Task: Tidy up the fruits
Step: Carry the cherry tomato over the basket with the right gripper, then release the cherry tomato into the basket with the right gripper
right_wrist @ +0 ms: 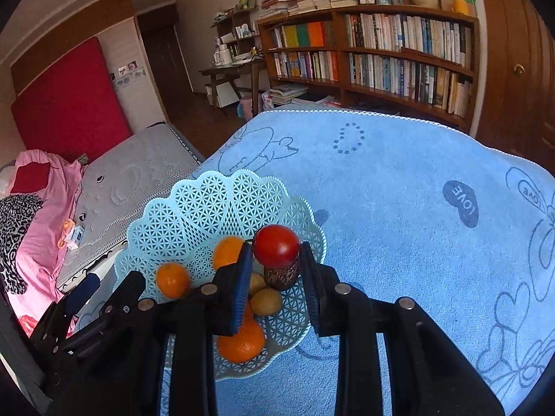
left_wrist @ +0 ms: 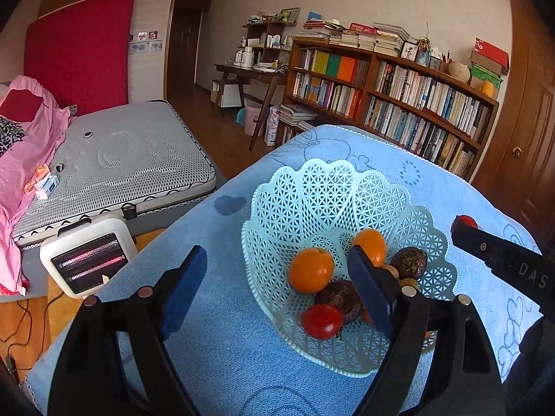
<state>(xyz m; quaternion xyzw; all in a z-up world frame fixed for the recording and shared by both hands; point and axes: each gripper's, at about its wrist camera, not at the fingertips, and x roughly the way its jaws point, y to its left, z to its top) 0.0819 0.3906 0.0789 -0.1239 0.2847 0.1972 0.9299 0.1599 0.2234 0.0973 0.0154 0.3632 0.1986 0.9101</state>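
Two tongs are over the pale lattice basket (left_wrist: 333, 187), which sits on a blue towel (right_wrist: 399, 190) covering the counter. Right tongs (right_wrist: 275, 267) pinch a red tomato (right_wrist: 276, 245) between the blue pads, above the basket's right part; left tongs (left_wrist: 274, 287) are spread wide with nothing between them, at the basket's near left rim. Inside the basket lie oranges (left_wrist: 311, 269), a second red tomato (left_wrist: 321, 321), dark brown fruits (left_wrist: 408, 262) and small yellow-brown fruits (right_wrist: 266, 301), all touching or just beside one another.
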